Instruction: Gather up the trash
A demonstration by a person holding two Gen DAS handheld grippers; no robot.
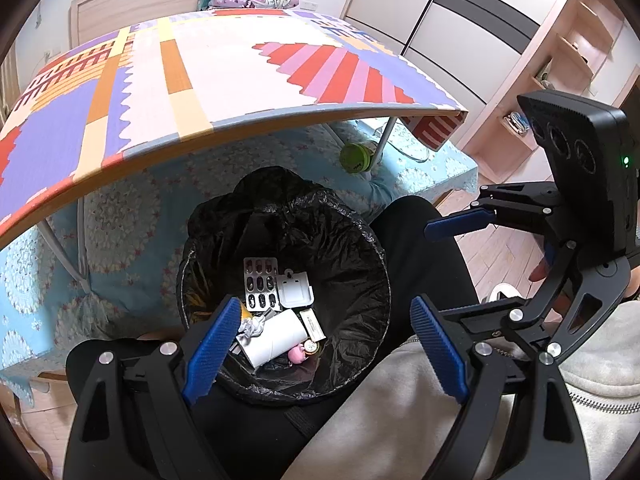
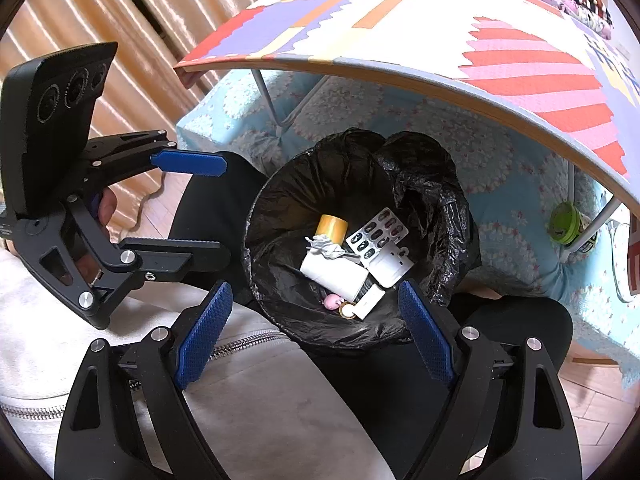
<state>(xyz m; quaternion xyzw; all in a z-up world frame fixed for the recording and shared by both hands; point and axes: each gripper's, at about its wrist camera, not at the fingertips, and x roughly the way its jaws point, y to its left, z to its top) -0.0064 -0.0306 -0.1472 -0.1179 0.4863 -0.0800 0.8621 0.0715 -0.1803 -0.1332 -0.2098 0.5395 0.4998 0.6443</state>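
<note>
A bin lined with a black bag (image 1: pixel 352 240) (image 2: pixel 280 208) stands between a seated person's knees. Inside lie a silver blister pack (image 1: pixel 260 276) (image 2: pixel 376 232), a white paper roll (image 1: pixel 276 336) (image 2: pixel 332 272), a white plastic piece (image 1: pixel 296 288) (image 2: pixel 390 266), a yellow tape roll (image 2: pixel 332 228), crumpled paper (image 2: pixel 324 246) and a small pink item (image 1: pixel 296 354) (image 2: pixel 332 301). My left gripper (image 1: pixel 324 344) (image 2: pixel 188 216) hangs open above the bin, empty. My right gripper (image 2: pixel 312 332) (image 1: pixel 460 264) is open too, nothing between its blue pads.
A low table with a colourful patterned top (image 1: pixel 224 80) (image 2: pixel 400 28) stands on a blue floral bedspread (image 1: pixel 120 220) (image 2: pixel 480 136) just beyond the bin. A green lidded jar (image 1: pixel 354 156) (image 2: pixel 564 222) lies under it by a leg. The person's grey zipped top (image 1: pixel 400 400) fills the foreground.
</note>
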